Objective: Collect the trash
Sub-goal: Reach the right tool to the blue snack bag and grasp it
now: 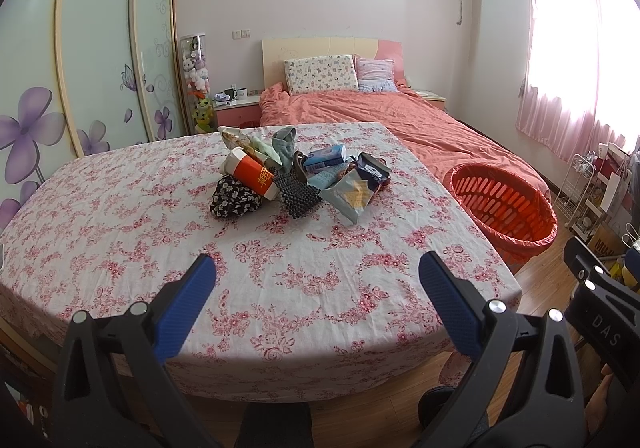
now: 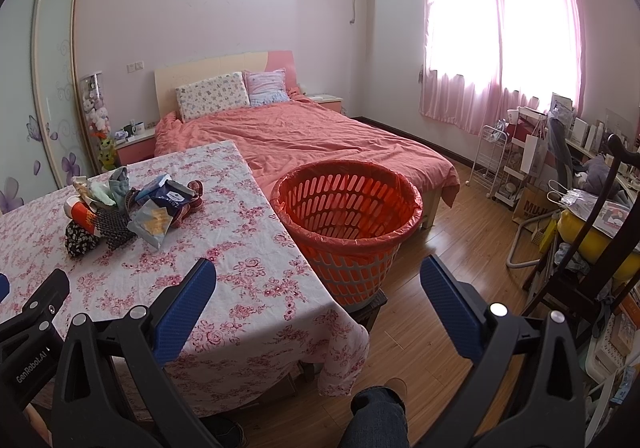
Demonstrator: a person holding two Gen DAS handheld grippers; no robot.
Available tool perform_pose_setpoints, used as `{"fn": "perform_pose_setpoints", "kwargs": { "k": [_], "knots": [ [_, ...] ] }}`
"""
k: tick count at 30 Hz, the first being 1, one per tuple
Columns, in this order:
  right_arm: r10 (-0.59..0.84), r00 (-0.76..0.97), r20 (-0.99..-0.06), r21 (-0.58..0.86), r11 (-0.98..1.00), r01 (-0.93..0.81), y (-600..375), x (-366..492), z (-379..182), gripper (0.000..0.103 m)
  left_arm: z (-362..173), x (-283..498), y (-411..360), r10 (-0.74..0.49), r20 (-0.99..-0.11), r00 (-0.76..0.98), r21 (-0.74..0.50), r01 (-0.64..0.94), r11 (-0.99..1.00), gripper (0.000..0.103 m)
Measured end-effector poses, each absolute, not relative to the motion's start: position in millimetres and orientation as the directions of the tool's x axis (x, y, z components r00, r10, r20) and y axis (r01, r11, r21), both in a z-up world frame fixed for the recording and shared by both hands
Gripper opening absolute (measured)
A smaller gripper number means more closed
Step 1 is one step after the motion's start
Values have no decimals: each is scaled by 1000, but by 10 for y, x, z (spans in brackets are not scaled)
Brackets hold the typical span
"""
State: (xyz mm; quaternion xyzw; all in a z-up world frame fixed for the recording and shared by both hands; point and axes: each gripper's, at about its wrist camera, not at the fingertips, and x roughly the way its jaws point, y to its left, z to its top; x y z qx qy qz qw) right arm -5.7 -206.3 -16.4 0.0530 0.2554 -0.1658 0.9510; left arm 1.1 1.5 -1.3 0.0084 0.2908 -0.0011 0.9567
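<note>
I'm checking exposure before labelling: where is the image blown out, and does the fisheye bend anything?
Right wrist view: window behind the curtains is blown out white. Left wrist view: same window glares; wardrobe frames bow outward and the table edge curves. The trash pile is evenly lit and sharp.

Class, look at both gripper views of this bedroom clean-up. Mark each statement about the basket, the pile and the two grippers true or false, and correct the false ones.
1. The orange basket stands on the table. False: it stands beside the table, on a low stool.
2. The pile of wrappers lies on the flowered tablecloth. True.
3. The left gripper holds a wrapper. False: open and holding nothing.
4. The right gripper is open. True.
5. The basket has a liner. True.
</note>
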Motion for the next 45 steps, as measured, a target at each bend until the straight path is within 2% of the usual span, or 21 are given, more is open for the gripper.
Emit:
{"fn": "perform_pose_setpoints", "kwargs": {
  "k": [11, 20, 28, 39, 42, 44, 45],
  "knots": [
    [-271, 817, -508, -5, 950, 311, -1949, 168, -162, 101, -145, 329, 335, 62, -587, 807, -5, -80, 997, 99],
    [-166, 817, -553, 58, 970, 236, -1801, 685, -301, 101, -294, 762, 840, 128, -618, 776, -17, -177, 984, 99],
    [-16, 800, -600, 118, 987, 108, -1384, 1334, -355, 86, -393, 1215, 1141, 156, -641, 752, -23, -222, 975, 94],
    [106, 707, -699, 263, 958, 116, -1171, 2056, -610, 81, -507, 1661, 1247, 96, -662, 743, -70, -189, 980, 84],
    [116, 681, -723, 254, 961, 106, -1172, 2102, -695, 68, -536, 1714, 1190, 68, -668, 741, -85, -167, 982, 80],
    [123, 668, -734, 255, 961, 103, -1186, 2106, -732, 48, -556, 1739, 1129, 40, -671, 741, -97, -142, 985, 77],
    [120, 658, -743, 251, 962, 108, -1199, 2101, -765, 44, -565, 1752, 1107, 32, -672, 740, -100, -133, 986, 75]
  ]
}}
